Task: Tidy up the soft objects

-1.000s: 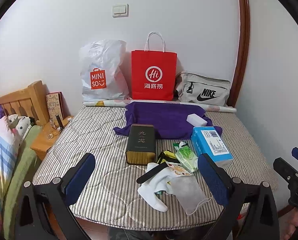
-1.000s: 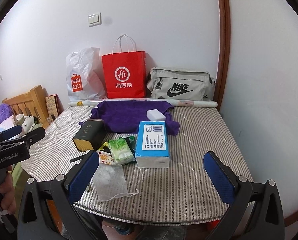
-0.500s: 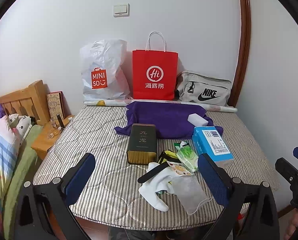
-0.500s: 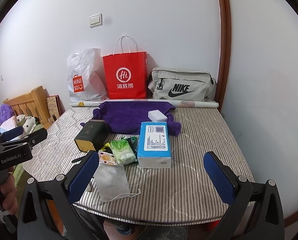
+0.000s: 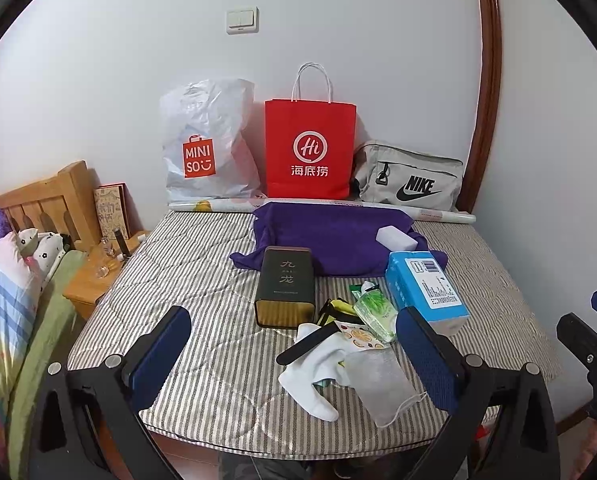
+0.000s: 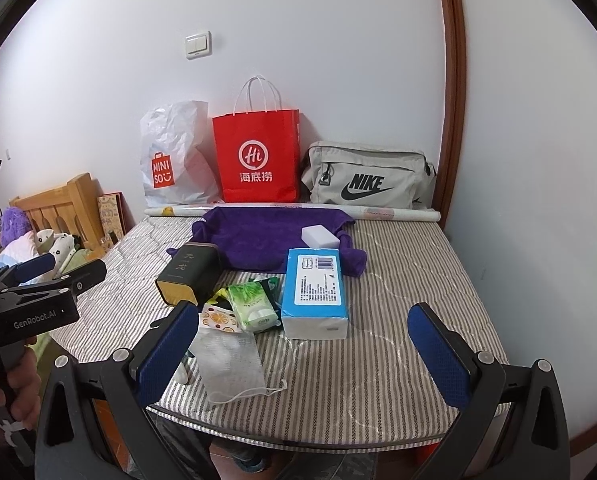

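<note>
A purple towel [image 5: 334, 240] lies at the back of the striped mattress [image 5: 202, 280], with a white sponge [image 5: 396, 238] on it. In front lie a blue tissue pack [image 5: 426, 288], a green wipes pack [image 5: 374, 312], a white sock [image 5: 310, 372] and a face mask [image 5: 382, 380]. In the right wrist view I see the towel [image 6: 266, 240], tissue pack [image 6: 314, 292], wipes [image 6: 252, 306] and mask [image 6: 230, 364]. My left gripper [image 5: 294, 360] is open and empty above the near edge. My right gripper [image 6: 302, 356] is open and empty too.
A dark tea tin [image 5: 284, 284] lies mid-mattress. A MINISO plastic bag [image 5: 206, 144], a red paper bag [image 5: 310, 148] and a grey Nike bag [image 5: 410, 180] stand against the wall. A wooden nightstand [image 5: 94, 276] and bedding are to the left.
Both views have shifted only slightly; the objects on the mattress have not moved. Both grippers stay open.
</note>
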